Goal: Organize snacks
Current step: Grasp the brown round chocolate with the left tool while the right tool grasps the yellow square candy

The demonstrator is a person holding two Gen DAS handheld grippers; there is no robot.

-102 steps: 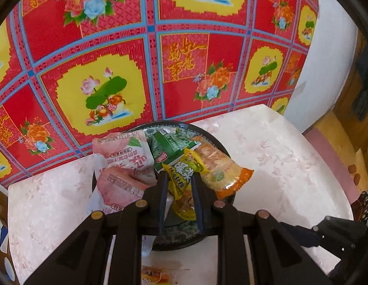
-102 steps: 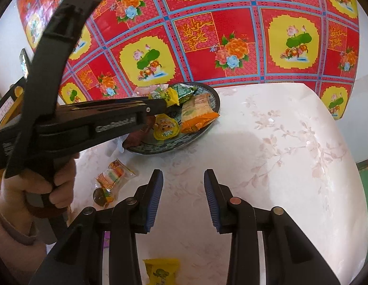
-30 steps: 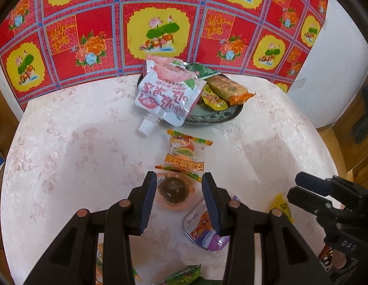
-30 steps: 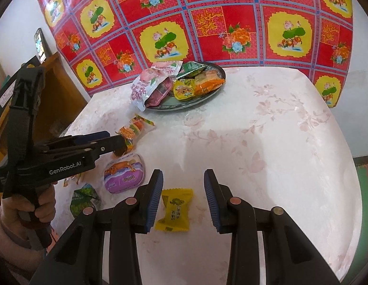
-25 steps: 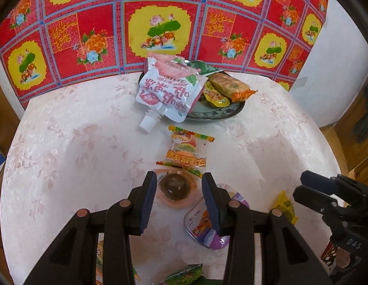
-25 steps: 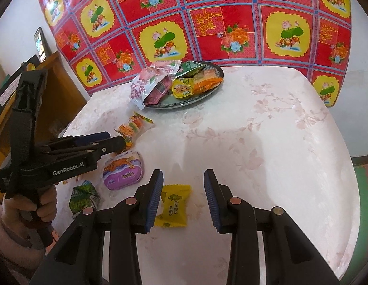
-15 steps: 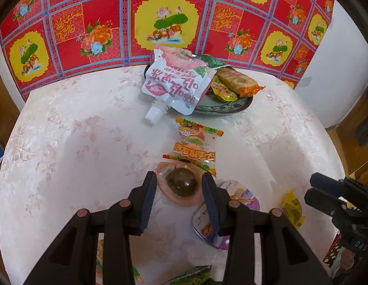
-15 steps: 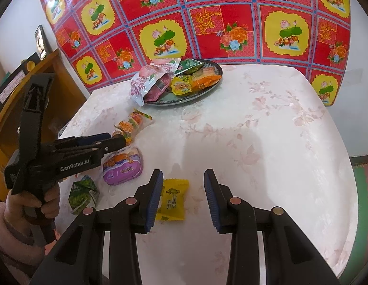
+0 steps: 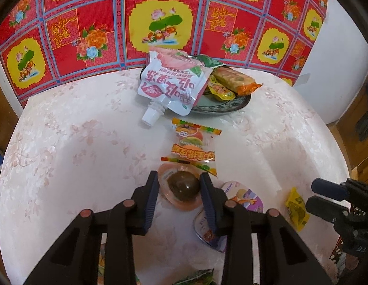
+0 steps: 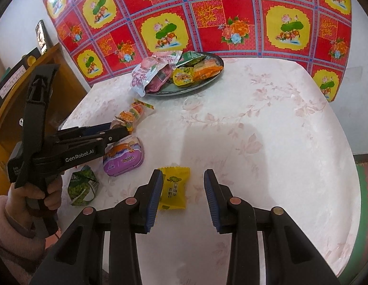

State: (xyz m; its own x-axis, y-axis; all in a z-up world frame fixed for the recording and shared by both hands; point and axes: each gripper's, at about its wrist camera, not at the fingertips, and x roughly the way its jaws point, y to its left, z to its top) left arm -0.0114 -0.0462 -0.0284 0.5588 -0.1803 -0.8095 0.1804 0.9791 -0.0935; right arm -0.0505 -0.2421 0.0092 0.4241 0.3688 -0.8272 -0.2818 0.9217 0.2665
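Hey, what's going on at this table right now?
A person is sorting snacks onto a plate with two handheld grippers. The left gripper straddles a brown jelly cup on the table; its jaws have just been closing around it, though a firm grip isn't clear yet. The right gripper hangs open over a yellow candy packet. Several snacks already sit on the plate; others are loose on the tablecloth.

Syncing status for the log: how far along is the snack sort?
Done: pink pouch, orange packet and others sit on the plate. In hand: left gripper, whose jaws have just been closing around the brown jelly cup; contact unclear. Right gripper open over the yellow packet. Left: those two plus candy packet, purple cup, green packet, all on the table.
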